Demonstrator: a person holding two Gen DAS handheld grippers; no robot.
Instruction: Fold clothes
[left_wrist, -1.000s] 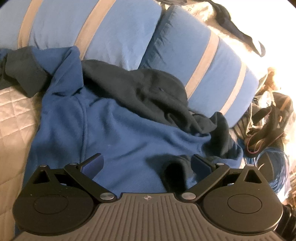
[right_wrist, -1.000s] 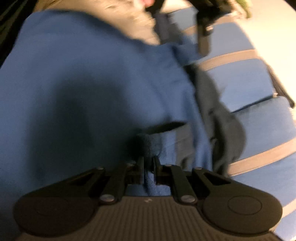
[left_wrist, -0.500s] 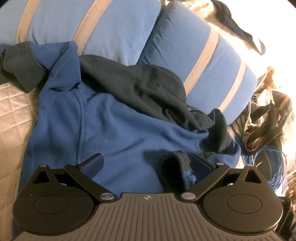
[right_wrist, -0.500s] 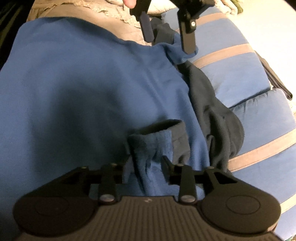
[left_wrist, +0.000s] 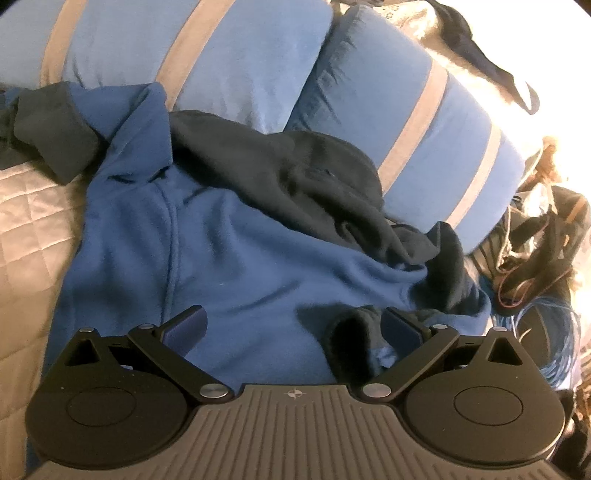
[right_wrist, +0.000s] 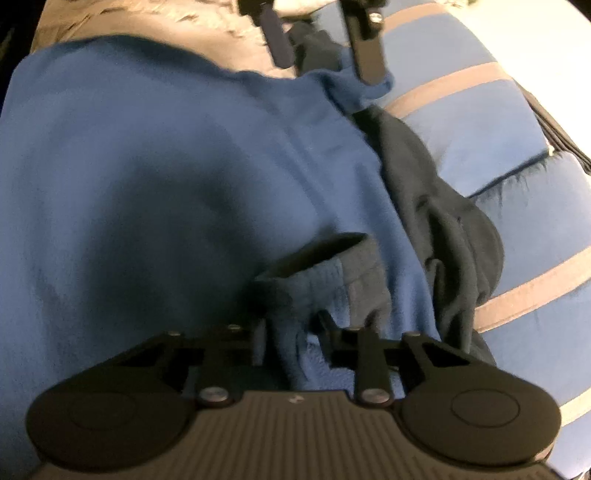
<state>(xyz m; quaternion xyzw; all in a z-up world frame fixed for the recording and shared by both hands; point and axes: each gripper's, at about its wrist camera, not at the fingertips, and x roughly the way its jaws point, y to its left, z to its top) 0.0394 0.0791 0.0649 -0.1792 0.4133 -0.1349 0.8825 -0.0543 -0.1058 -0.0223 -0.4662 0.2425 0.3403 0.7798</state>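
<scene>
A blue fleece hoodie (left_wrist: 236, 258) with a dark navy hood (left_wrist: 295, 177) lies spread on a bed against the pillows. My left gripper (left_wrist: 291, 325) hangs open above its body; its two fingers (right_wrist: 365, 48) show at the top of the right wrist view. One sleeve is folded onto the body, and its dark cuff (right_wrist: 325, 251) also shows beside my left gripper's right finger (left_wrist: 399, 325). My right gripper (right_wrist: 295, 332) has bunched sleeve fabric (right_wrist: 299, 347) between its jaws, which are closing and still stand apart. The other cuff (left_wrist: 48, 129) lies at the far left.
Two blue pillows with tan stripes (left_wrist: 424, 122) (right_wrist: 480, 110) stand behind the hoodie. A pale quilted bedspread (left_wrist: 26, 229) lies at the left. Dark straps and blue cables (left_wrist: 535, 280) are piled at the right, off the bed's edge.
My right gripper was shut tight on the sleeve, then spread wide, and now stands narrower around it. The sleeve's cuff has settled onto the hoodie's body. My left gripper has stayed open.
</scene>
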